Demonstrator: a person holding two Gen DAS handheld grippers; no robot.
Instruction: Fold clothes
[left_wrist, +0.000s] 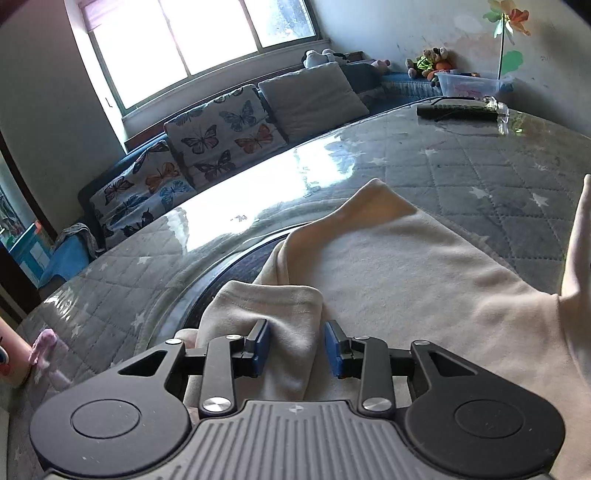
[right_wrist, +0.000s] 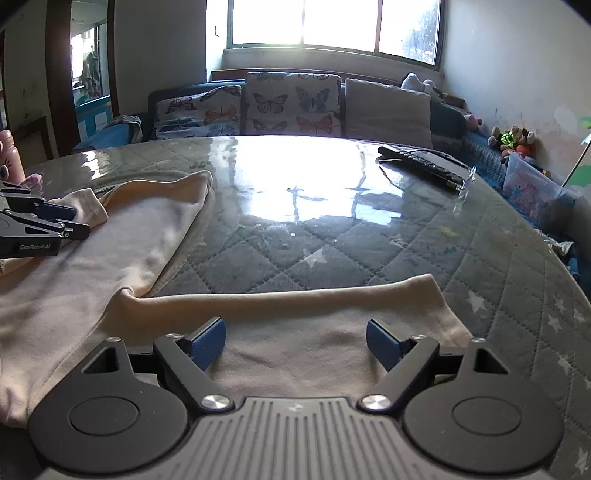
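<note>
A cream long-sleeved garment (left_wrist: 406, 266) lies spread on the grey quilted table cover (left_wrist: 498, 177). In the left wrist view its sleeve cuff (left_wrist: 266, 306) is folded back over the body. My left gripper (left_wrist: 297, 347) hovers over that sleeve, half open, with a ridge of the fabric between the blue pads. The right wrist view shows the same gripper (right_wrist: 79, 223) from the side at the cuff (right_wrist: 86, 206). My right gripper (right_wrist: 295, 345) stands wide open above a flat part of the garment (right_wrist: 295, 325), just short of its far edge, with nothing gripped.
A black flat device (right_wrist: 421, 162) lies at the far right of the shiny table cover (right_wrist: 332, 258). A pink bottle (right_wrist: 9, 147) stands at the left edge. Behind are a sofa with butterfly cushions (right_wrist: 291, 103), a clear plastic box (right_wrist: 532, 184) and soft toys.
</note>
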